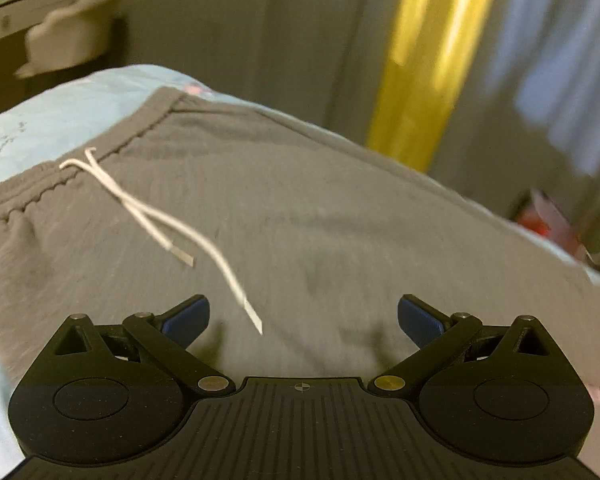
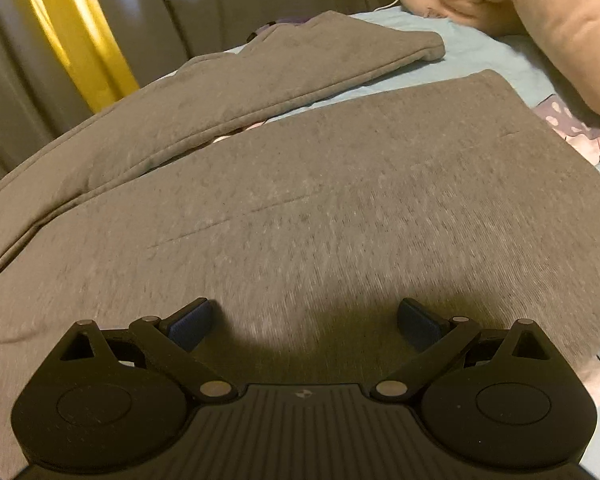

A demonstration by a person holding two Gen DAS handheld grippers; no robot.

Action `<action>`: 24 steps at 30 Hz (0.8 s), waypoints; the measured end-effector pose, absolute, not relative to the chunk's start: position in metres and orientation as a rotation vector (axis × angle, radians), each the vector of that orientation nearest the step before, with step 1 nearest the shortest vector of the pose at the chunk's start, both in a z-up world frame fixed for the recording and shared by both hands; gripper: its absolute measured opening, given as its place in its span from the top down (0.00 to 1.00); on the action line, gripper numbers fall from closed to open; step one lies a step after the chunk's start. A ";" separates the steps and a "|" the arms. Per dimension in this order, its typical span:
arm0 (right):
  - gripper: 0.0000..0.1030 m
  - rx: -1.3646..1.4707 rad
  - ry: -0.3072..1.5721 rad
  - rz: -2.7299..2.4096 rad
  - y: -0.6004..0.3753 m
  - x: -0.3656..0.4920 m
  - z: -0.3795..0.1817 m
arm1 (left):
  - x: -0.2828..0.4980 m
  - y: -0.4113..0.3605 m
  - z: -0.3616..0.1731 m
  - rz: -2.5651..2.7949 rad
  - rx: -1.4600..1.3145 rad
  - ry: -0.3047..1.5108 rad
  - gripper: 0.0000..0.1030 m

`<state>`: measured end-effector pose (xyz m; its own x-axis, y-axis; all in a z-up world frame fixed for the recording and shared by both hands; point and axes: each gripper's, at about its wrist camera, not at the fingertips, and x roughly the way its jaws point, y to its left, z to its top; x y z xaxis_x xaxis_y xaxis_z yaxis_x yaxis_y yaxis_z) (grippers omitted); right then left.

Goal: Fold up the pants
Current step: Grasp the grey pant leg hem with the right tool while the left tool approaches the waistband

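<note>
While the gray sweatpants (image 1: 300, 208) lie flat on the bed (image 1: 60, 100), my left gripper (image 1: 303, 316) and right gripper (image 2: 305, 320) hang over them, fingers (image 1: 190, 318) wide apart, holding nothing.

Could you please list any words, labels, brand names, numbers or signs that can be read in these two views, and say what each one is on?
None can be read.
Small dark marks on the blue bedsheet: blurred, unreadable.
Left gripper and right gripper: only a crosshair symbol on each body, no lettering.
Grey pants: no label visible.

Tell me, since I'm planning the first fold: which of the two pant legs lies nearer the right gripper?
The wide leg directly ahead of the open right gripper. The other leg lies beyond it, angled away toward the curtain, with blue sheet showing between them.
</note>
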<state>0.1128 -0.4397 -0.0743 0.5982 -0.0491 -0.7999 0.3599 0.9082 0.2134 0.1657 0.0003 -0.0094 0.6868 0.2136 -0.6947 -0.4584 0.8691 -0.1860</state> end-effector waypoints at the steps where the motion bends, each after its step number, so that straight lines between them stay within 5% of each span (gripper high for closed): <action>1: 0.03 0.376 0.893 -0.246 -0.440 0.114 -0.076 | 0.173 0.005 -0.012 0.417 -0.384 0.698 0.00; 9: 0.04 0.276 0.921 -0.248 -0.436 0.137 -0.073 | 0.187 0.047 -0.045 0.562 -0.388 0.513 0.00; 14: 0.05 0.506 0.841 -0.238 -0.470 0.169 -0.052 | 0.177 0.075 -0.051 0.645 -0.490 0.406 0.00; 21: 0.51 0.587 0.716 -0.314 -0.498 0.302 -0.023 | 0.185 0.073 -0.072 0.657 -0.435 0.444 0.00; 24: 0.60 0.592 0.707 -0.402 -0.511 0.359 -0.027 | 0.187 0.069 -0.075 0.664 -0.416 0.441 0.00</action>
